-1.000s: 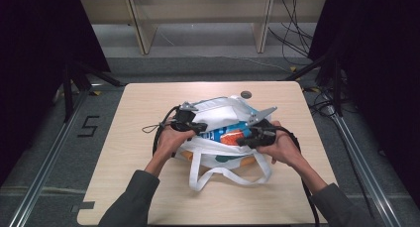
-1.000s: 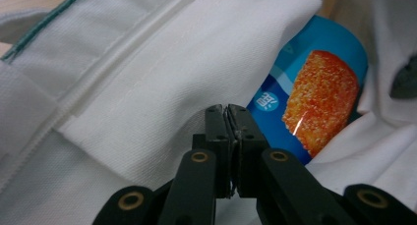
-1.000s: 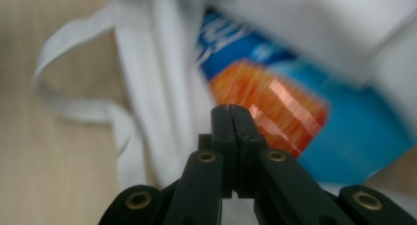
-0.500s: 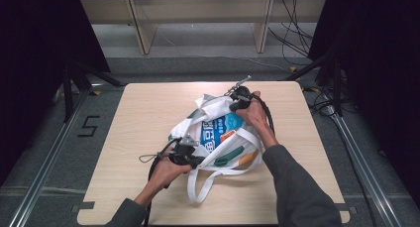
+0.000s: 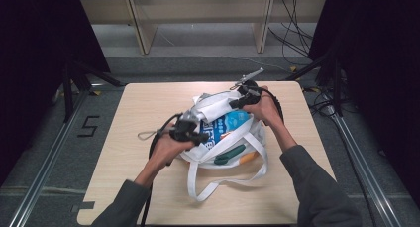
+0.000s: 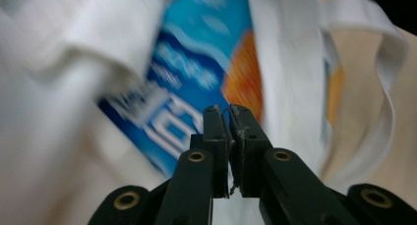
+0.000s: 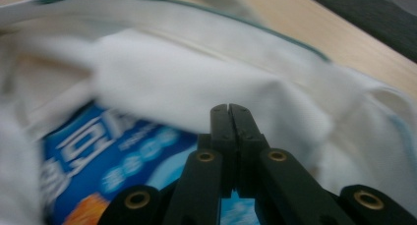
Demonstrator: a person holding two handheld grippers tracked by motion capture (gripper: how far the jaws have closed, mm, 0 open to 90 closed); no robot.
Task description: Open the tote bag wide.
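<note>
1. High view: Your white tote bag (image 5: 218,138) lay at the centre of the frame on the desk (image 5: 143,103), its straps trailing toward the lower edge. The blue snack packet (image 5: 225,128) sat in the bag's open mouth. Your left claw (image 5: 195,136) was at the bag's left rim, and your right claw (image 5: 236,102) at the upper right rim. Half a second earlier the left claw sat lower and further left, near the straps; it had since come up to the opening. A full second earlier both claws met over the middle of the bag, so they had spread to opposite rims. That suggests you were working the mouth open around the packet.

2. Left claw view: Your left claw (image 6: 229,110) stood nearly together, with only a hairline gap and no cloth caught between. It had twitched open a touch. The packet (image 6: 196,87) filled the upper centre, with a white strap (image 6: 285,68) to the right.

3. Right claw view: Your right claw (image 7: 229,108) was pressed fully together on nothing. White bag fabric (image 7: 196,82) lay just beyond it, and the packet (image 7: 113,161) sat lower left.
</note>
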